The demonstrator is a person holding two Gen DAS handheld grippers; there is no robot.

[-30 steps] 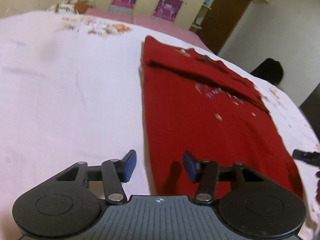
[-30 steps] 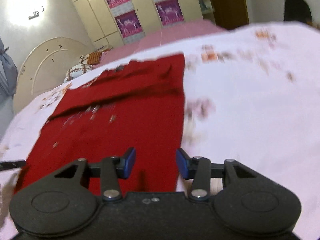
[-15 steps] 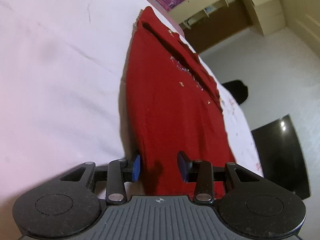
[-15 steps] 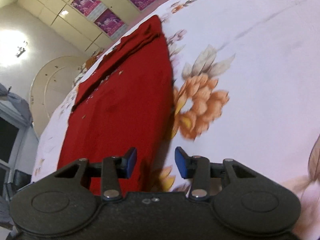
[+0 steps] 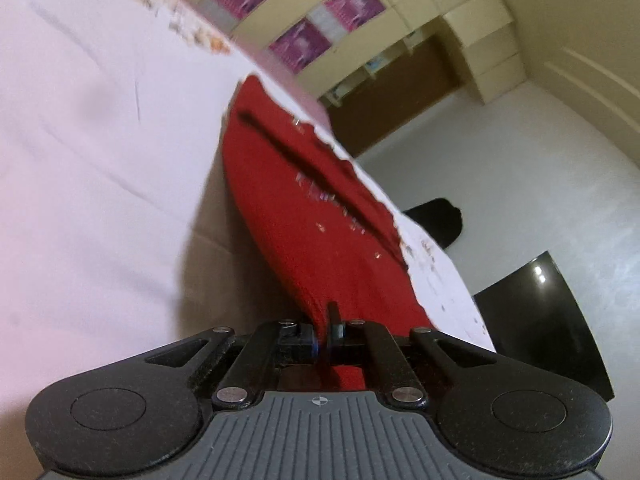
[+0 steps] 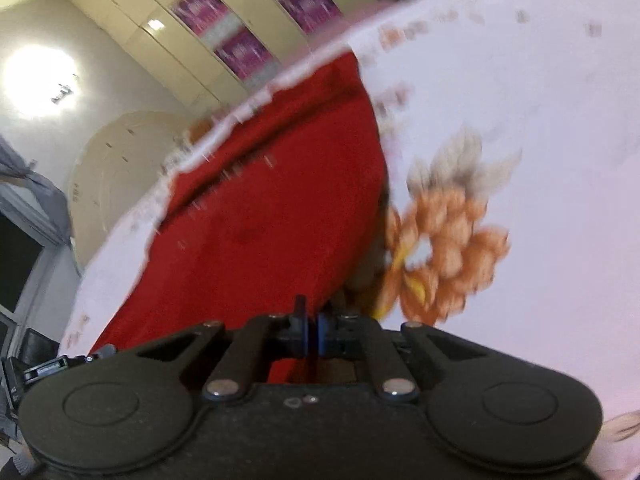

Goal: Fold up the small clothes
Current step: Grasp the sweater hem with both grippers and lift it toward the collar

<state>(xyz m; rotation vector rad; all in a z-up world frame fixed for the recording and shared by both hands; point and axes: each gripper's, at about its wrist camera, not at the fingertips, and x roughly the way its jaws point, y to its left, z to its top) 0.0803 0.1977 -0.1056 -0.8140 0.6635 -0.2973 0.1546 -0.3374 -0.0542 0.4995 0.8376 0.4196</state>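
Note:
A red knit garment (image 5: 320,216) lies flat on the white floral bedsheet (image 5: 92,168), with small pale markings and a fold line across its far part. My left gripper (image 5: 322,336) is shut on the garment's near left corner, which rises a little off the sheet. In the right wrist view the same garment (image 6: 272,224) stretches away, and my right gripper (image 6: 312,334) is shut on its near right corner. The left gripper's body shows at the lower left of the right wrist view (image 6: 44,368).
The bedsheet has an orange flower print (image 6: 440,256) just right of the garment. A wardrobe with purple posters (image 5: 304,36) stands at the back, and a dark brown door (image 5: 392,92). A black object (image 5: 436,220) and a dark glossy panel (image 5: 536,312) are beyond the bed's right edge.
Both grippers came down low to the garment's near corners and closed on them; the jaws were open half a second ago. The near edge now lifts slightly off the sheet.

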